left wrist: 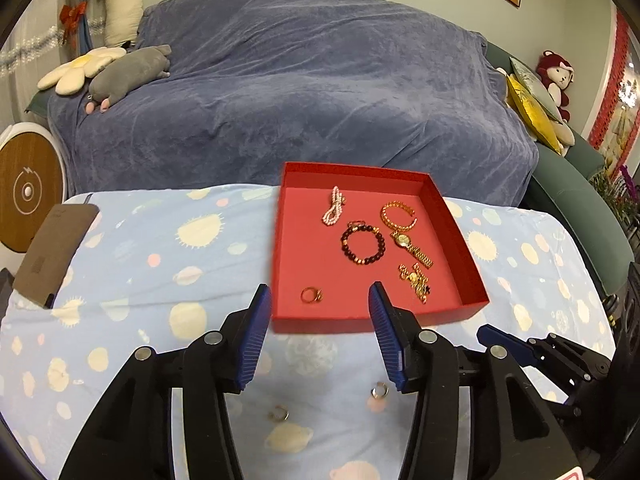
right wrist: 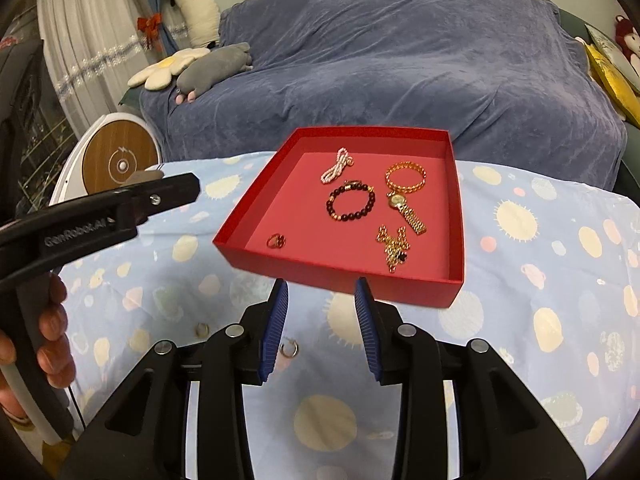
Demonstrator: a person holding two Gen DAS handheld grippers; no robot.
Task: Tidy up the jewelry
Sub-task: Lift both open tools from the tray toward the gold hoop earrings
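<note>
A red tray (left wrist: 288, 248) (right wrist: 248, 220) on the blue patterned cloth holds a pearl strand (left wrist: 333, 211), a dark bead bracelet (left wrist: 363, 245), a gold bangle (left wrist: 398, 215), a gold watch (left wrist: 412, 248), a gold chain (left wrist: 416, 282) and a gold ring (left wrist: 311, 295). Two small hoop earrings lie on the cloth before the tray: one (left wrist: 379, 391) (right wrist: 289, 350) and another (left wrist: 279, 413) (right wrist: 202, 329). My left gripper (left wrist: 320, 308) is open and empty, over the tray's near edge. My right gripper (right wrist: 321, 300) is open and empty, just short of the tray.
A brown card (left wrist: 54, 254) lies at the cloth's left edge. A sofa under a blue throw (left wrist: 300, 92) stands behind the table, with plush toys (left wrist: 128, 74). A round white and wood device (left wrist: 28, 192) stands at the left.
</note>
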